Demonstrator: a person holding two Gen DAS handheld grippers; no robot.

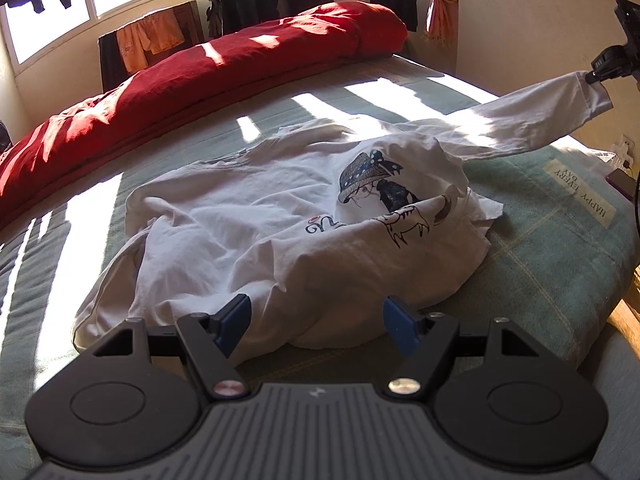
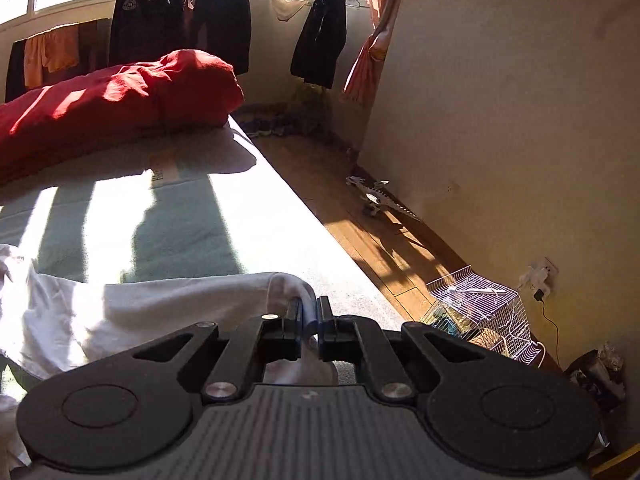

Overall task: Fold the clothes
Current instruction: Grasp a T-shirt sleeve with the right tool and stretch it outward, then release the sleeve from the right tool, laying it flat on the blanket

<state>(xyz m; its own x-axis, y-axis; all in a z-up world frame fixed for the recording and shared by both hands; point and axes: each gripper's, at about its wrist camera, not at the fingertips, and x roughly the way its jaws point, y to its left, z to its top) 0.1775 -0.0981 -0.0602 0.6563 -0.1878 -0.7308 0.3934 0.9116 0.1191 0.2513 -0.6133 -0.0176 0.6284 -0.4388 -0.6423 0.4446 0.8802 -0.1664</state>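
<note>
No fold made yet: my right gripper (image 2: 311, 322) pinches the white shirt's (image 1: 248, 232) sleeve cuff (image 1: 596, 94) outstretched; left gripper (image 1: 316, 322) jaws wide, empty.

R gripper (image 2: 311, 314) fingers pinch white sleeve (image 2: 168, 300) over green bed (image 2: 180, 220); red duvet (image 2: 112, 92) behind.

Our left gripper (image 1: 316, 322) hangs tilted downward with its blue-padded jaws standing wide apart, nothing pinched between them. Our right gripper (image 2: 311, 318) also angles downward, its jaws drawn nearly together and clamped on the sleeve cuff (image 2: 292, 284), which it holds raised out to the side.
</note>
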